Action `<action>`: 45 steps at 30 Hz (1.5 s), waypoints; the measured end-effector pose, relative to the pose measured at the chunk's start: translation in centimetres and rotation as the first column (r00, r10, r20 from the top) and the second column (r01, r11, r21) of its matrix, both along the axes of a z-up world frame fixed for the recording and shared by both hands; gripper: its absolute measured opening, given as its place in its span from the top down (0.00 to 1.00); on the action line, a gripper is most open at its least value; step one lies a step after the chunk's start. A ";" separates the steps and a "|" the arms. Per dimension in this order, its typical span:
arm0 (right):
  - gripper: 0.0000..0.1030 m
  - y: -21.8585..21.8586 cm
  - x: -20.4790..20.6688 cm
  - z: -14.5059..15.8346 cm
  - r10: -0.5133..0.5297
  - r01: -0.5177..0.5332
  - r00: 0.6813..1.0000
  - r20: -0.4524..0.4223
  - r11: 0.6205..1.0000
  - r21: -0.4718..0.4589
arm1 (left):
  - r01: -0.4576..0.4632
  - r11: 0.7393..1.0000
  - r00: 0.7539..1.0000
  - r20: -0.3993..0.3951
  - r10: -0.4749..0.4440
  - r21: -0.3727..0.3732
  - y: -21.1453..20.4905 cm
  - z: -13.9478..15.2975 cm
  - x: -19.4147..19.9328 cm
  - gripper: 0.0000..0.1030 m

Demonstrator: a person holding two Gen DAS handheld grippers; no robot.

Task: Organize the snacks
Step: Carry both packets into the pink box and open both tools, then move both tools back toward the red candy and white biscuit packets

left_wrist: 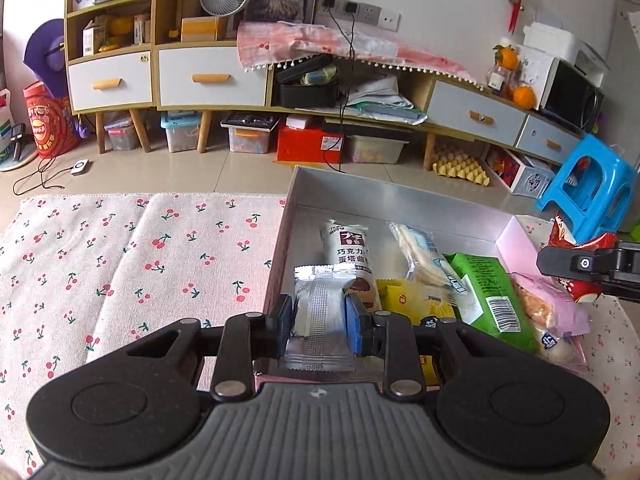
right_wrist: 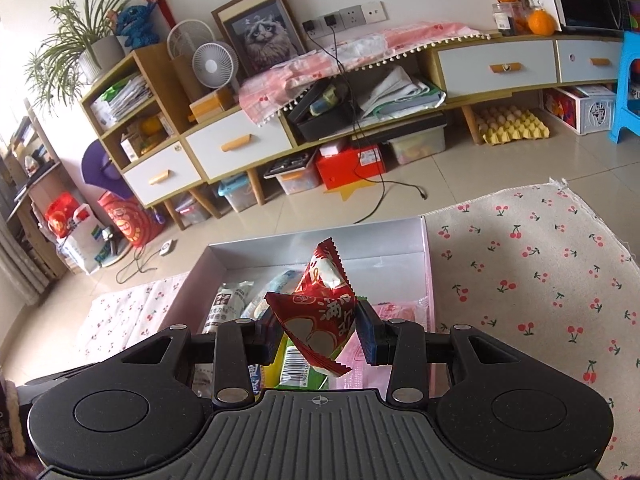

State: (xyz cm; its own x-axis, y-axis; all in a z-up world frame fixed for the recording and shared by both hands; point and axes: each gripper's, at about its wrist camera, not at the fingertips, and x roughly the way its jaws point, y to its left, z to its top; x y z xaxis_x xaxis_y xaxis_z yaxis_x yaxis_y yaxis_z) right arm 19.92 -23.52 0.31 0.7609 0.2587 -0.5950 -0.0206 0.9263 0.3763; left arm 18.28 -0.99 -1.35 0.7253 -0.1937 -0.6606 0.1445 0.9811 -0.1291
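Over a silver box (left_wrist: 400,194) on a cherry-print cloth (left_wrist: 120,260): left gripper (left_wrist: 318,316) clamping a silvery snack packet (left_wrist: 316,308) between nearly closed pads, hanging just above the box's near-left corner. Right gripper (right_wrist: 316,330) pinching a crumpled red snack packet (right_wrist: 320,312), poised over the box's right side, above a green packet (left_wrist: 488,296) and a pink packet (left_wrist: 548,304) lying inside.
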 end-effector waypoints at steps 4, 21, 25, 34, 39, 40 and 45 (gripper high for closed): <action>0.63 -0.1 0.1 -0.3 -0.005 0.005 1.000 0.002 1.000 -0.022 | -0.011 1.000 1.000 -0.009 0.011 -0.020 0.6 0.1 0.2 0.74; 0.25 0.3 -1.2 1.1 0.048 -0.047 0.999 0.012 0.997 -0.058 | 0.043 0.999 0.999 -0.002 -0.043 0.011 -0.4 1.0 -0.5 0.42; 0.20 0.1 -1.9 1.7 0.055 -0.054 0.998 0.017 0.997 -0.064 | 0.049 0.998 0.999 -0.004 -0.049 0.025 -0.5 1.4 -1.0 0.31; 0.08 0.6 -4.1 3.0 0.089 -0.086 0.996 0.024 0.989 -0.117 | 0.028 0.998 1.000 0.005 -0.028 0.055 0.5 2.6 -2.6 0.06; 0.04 1.1 -5.5 2.7 0.094 -0.091 0.996 0.012 0.985 -0.146 | 0.007 0.996 1.000 0.010 -0.008 0.089 1.7 2.6 -3.7 0.01; 0.04 1.3 -5.7 2.6 0.098 -0.096 0.995 0.006 0.983 -0.157 | 0.003 0.995 1.000 0.006 -0.004 0.099 1.9 2.4 -3.9 0.01; 0.04 2.8 -7.5 2.2 0.149 -0.144 0.989 0.004 0.962 -0.231 | -0.022 0.987 1.000 -0.019 0.025 0.159 3.3 1.9 -4.6 0.01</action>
